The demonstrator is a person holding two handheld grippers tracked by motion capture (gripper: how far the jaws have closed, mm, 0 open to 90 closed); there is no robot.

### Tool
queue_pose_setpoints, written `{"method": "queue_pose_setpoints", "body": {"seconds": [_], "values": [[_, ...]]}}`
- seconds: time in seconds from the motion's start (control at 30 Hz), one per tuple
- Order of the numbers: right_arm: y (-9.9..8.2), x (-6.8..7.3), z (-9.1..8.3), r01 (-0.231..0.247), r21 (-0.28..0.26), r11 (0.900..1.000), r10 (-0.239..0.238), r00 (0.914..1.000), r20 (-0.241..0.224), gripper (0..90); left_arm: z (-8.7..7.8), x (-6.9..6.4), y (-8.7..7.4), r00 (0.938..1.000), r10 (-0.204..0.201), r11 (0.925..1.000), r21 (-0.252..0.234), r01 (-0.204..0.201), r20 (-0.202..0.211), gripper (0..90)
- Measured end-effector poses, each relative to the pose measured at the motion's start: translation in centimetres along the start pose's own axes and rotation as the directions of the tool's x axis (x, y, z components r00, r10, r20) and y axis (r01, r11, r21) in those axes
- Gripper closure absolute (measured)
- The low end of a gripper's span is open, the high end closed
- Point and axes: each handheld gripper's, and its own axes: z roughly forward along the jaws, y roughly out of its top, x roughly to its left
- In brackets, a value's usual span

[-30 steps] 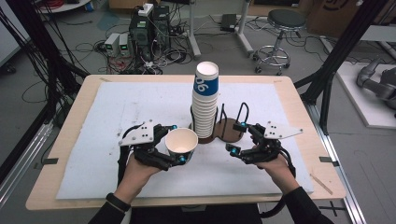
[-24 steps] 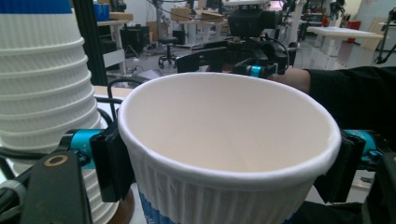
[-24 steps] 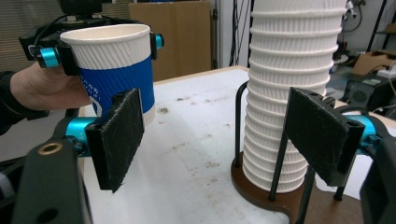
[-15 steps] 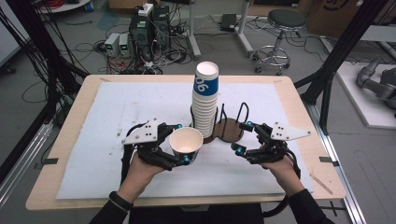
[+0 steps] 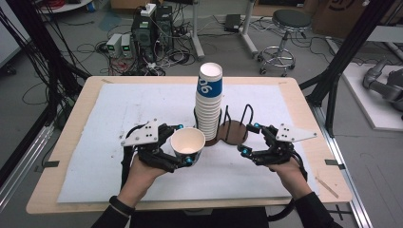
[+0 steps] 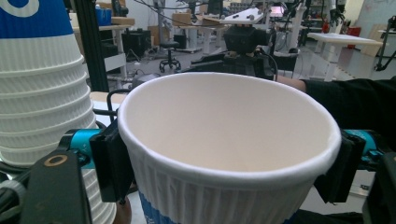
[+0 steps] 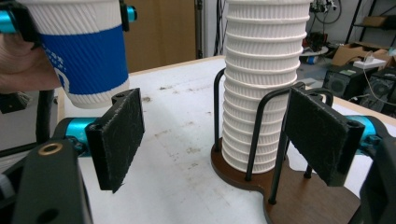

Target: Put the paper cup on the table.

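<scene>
While the left gripper [image 5: 186, 145] clamps one paper cup [image 5: 188, 144] at seven o'clock of the cup stack [image 5: 209, 103], separation looks done; placement remains. Right gripper [image 5: 251, 138] fingers stand apart, empty, beside the holder [image 5: 236, 131].

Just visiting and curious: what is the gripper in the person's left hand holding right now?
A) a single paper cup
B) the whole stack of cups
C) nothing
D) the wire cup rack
A: the left gripper has its jaws pressed on both sides of a single paper cup, apart from the stack of cups.
</scene>
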Motion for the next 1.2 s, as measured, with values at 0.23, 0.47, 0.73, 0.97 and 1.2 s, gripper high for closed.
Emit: {"method": "queue_pose_setpoints", "body": {"seconds": [0.23, 0.47, 0.73, 0.97, 1.2], "values": [[0.0, -0.3, 0.1, -0.017, 0.015, 0.9997, 0.017, 0.9998, 0.013, 21.1, -0.3, 0.1, 0.2, 1.0, 0.001, 1.0, -0.006, -0.001, -0.01, 22.0], [-0.1, -0.6, -0.2, -0.038, 0.022, 0.999, 0.037, 0.9983, 0.046, 21.1, -1.0, 0.6, 0.2, 0.9995, -0.004, 0.9999, -0.016, 0.004, -0.033, 22.0], [-0.1, -1.0, -0.6, -0.051, 0.016, 0.9986, 0.05, 0.9961, 0.072, 21.1, -2.1, 1.4, 0.4, 0.9958, 0.005, 0.9998, -0.018, -0.007, -0.091, 22.0], [-0.1, -1.1, -0.7, -0.059, 0.012, 0.9982, 0.058, 0.995, 0.082, 21.1, -3.7, 2.7, 0.2, 0.9854, -0.003, 0.9997, -0.024, -0.002, -0.17, 22.0], [-0.1, -1.2, -0.9, -0.068, 0.009, 0.9976, 0.067, 0.9937, 0.09, 21.1, -5.4, 3.9, 0.0, 0.9693, -0.011, 0.9994, -0.034, 0.003, -0.246, 22.0]]}}
